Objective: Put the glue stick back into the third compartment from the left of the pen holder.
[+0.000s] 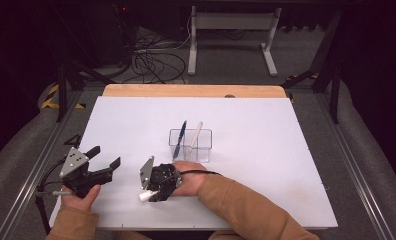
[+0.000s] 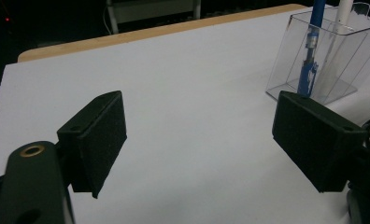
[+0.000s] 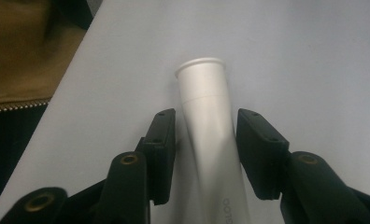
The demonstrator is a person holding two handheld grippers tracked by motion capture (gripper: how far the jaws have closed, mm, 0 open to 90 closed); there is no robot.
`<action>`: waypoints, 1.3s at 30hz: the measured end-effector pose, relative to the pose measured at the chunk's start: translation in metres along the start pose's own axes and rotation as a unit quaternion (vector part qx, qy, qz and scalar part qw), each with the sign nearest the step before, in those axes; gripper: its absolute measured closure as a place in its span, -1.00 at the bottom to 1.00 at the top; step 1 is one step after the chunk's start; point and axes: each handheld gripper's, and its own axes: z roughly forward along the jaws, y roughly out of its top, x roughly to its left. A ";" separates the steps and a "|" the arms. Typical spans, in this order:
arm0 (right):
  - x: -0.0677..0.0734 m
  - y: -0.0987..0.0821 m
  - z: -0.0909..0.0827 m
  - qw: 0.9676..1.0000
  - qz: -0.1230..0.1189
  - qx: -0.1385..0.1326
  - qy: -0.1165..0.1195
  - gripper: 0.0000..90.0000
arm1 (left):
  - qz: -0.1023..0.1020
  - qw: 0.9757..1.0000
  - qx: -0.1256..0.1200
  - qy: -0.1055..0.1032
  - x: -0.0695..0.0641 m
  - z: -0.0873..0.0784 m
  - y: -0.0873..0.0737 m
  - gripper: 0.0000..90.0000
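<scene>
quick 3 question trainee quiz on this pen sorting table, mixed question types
1. True or false: the right gripper has a white cylindrical marker between its jaws.
2. How many pens stand in the clear plastic rectangular holder?
3. The left gripper is: A) shut on a pen B) open with nothing between its jaws C) inside the holder.

Key:
1. True; whether the pads already press on it is unclear.
2. Two: a blue pen and a white pen.
3. B

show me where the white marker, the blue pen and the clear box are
white marker (image 3: pixel 206 116): right gripper view, on its barrel between the jaws
blue pen (image 1: pixel 180 136): high view, on its shaft standing in the box
clear box (image 2: pixel 360 60): left gripper view, on its near see-through wall
</scene>
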 end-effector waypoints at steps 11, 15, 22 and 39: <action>0.001 0.001 0.000 1.000 -0.016 0.003 0.001 0.49 | -0.001 1.000 0.002 -0.002 0.000 0.000 0.000 -0.59; 0.002 0.001 0.000 1.000 -0.020 0.004 -0.001 0.50 | 0.000 1.000 0.002 -0.002 0.000 0.000 0.000 -0.59; 0.004 0.003 -0.001 0.999 -0.032 0.008 -0.009 0.50 | -0.001 1.000 0.001 -0.002 0.000 0.000 0.000 -0.59; 0.009 0.004 -0.026 0.999 -0.026 -0.018 -0.029 0.50 | -0.002 1.000 0.001 -0.002 0.000 0.001 0.000 -0.59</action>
